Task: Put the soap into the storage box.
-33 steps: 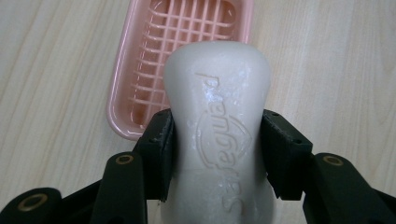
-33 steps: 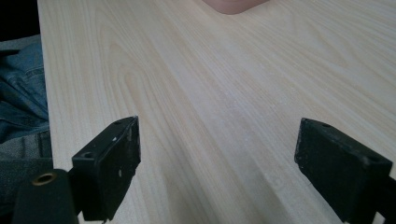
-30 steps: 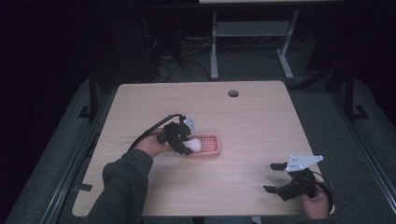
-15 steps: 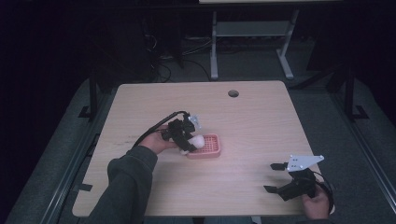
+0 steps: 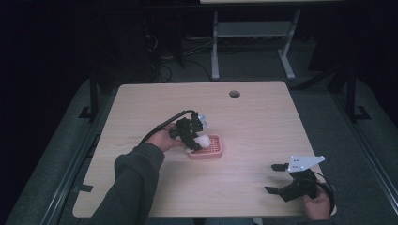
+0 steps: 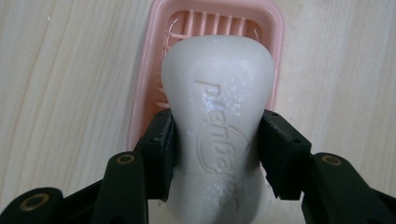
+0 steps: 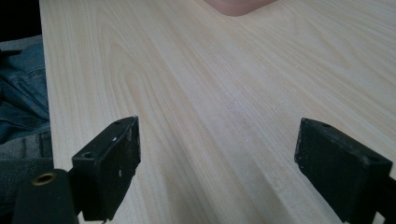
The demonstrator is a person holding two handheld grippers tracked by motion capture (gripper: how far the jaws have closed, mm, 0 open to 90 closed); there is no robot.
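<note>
Soap bar (image 6: 219, 116) clamped in left gripper (image 6: 217, 149), over pink soap dish (image 6: 154, 70)
Right gripper (image 7: 217, 158): jaws wide apart, nothing between, above counter (image 7: 210, 84)

I am seeing the white soap bar (image 6: 218, 116) sitting pinched at its narrow waist between the two black jaws of my left hand-held gripper (image 6: 217, 154), its embossed lettering facing up and its rounded end sticking out past the jaw tips. Directly beyond and beneath that end, the pink slotted soap dish (image 6: 144, 88) is lying flat.
</note>
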